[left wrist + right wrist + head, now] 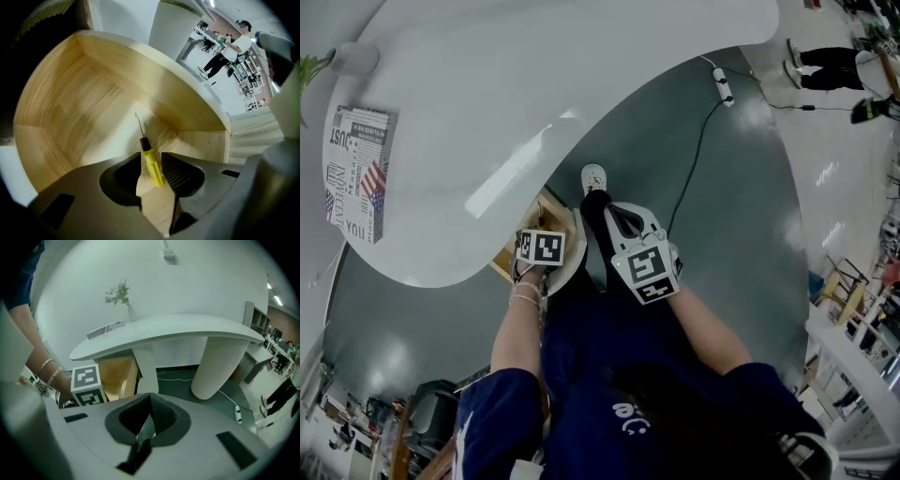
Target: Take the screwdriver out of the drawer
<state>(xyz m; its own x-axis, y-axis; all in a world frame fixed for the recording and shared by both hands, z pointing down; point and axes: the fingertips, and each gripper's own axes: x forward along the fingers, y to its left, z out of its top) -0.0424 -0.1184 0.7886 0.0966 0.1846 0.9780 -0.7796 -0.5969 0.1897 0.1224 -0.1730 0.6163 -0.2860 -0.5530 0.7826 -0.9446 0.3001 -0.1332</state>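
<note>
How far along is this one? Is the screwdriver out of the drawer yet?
Not yet. Done: the drawer stands open and the left tool is inside it. In hand: its jaws stand apart on either side of the yellow handle of the screwdriver, which lies on the drawer floor, seemingly unclamped. Left: close on the handle and lift it out. The right tool is shut and empty, outside the drawer.

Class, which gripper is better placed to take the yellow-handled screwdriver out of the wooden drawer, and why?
Left. The left gripper is in the wooden drawer, with its jaws apart on either side of the yellow-handled screwdriver. The right gripper is outside the drawer, with its jaws together and empty.
</note>
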